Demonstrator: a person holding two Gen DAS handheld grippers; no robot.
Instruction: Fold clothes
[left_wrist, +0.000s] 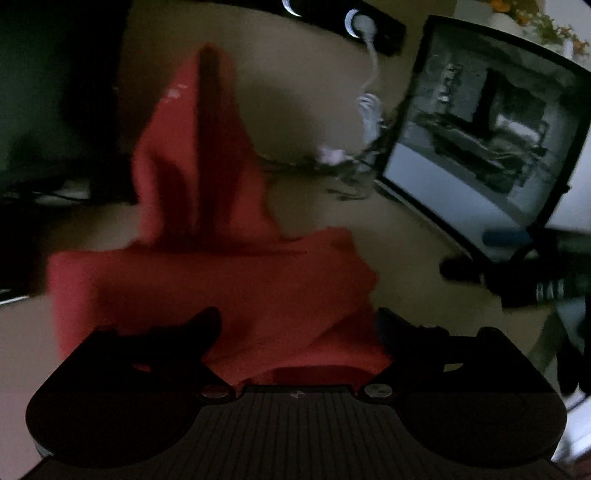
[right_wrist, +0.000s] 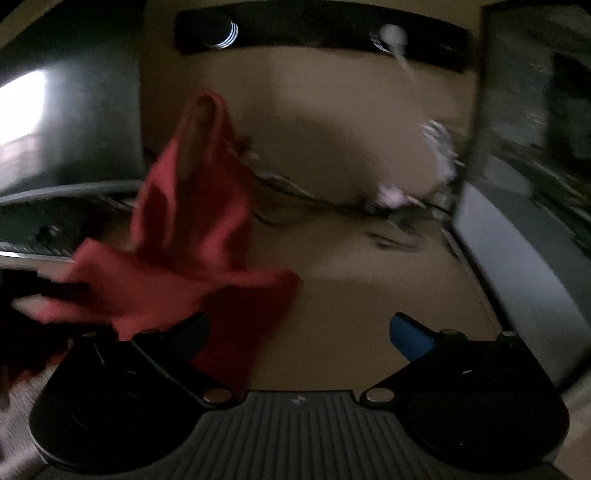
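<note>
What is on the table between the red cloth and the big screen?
In the left wrist view, a tangle of dark cables and a white cord lie between the red cloth and the screen.

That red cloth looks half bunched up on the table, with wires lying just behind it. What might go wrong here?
1. The red cloth has a peak standing up; pressed flat as it is, it may crease unevenly.
2. The tangle of cables lies close behind it, so a swept edge might snag them.
3. Both the left gripper and the right gripper are open, and the views are dark and blurred, so a grab could miss the edge.
</note>
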